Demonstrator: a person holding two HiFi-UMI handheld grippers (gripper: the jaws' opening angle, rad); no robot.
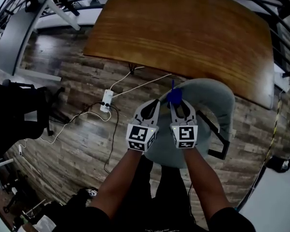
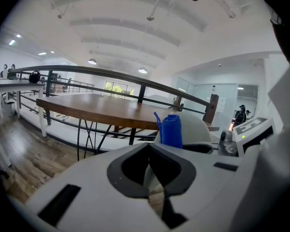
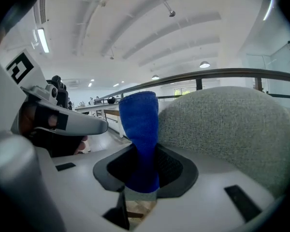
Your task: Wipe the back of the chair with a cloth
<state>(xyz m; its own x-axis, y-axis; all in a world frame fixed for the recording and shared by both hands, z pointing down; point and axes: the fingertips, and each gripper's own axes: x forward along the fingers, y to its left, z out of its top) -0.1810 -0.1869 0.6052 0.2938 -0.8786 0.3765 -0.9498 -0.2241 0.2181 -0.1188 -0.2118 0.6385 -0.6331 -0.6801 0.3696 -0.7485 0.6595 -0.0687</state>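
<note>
Head view: both grippers are held side by side, close together, over the grey upholstered chair (image 1: 217, 98). Forearms enter from the near edge.

Right gripper (image 1: 180, 105): fingers clamped on a blue cloth (image 1: 174, 96). In the right gripper view the blue cloth (image 3: 141, 139) stands upright between the fingers of the right gripper (image 3: 142, 170), its free end rising above them. The rounded grey chair back (image 3: 227, 124) sits immediately right of it and slightly beyond. I cannot tell whether cloth and chair touch.

Left gripper (image 1: 156, 103): just left of the right one. In the left gripper view the fingers of the left gripper (image 2: 150, 173) are drawn together with nothing between them. The blue cloth (image 2: 171, 131) and the chair back (image 2: 200, 129) show beyond, to the right.

Surroundings: a wooden counter (image 1: 183, 33) lies on the far side of the chair, and the chair's far edge reaches under its near edge. The floor (image 1: 77, 81) is wood plank. A white power strip (image 1: 106, 100) with trailing cables lies on it to the left of the grippers. A black office chair (image 1: 14, 112) stands at far left.
</note>
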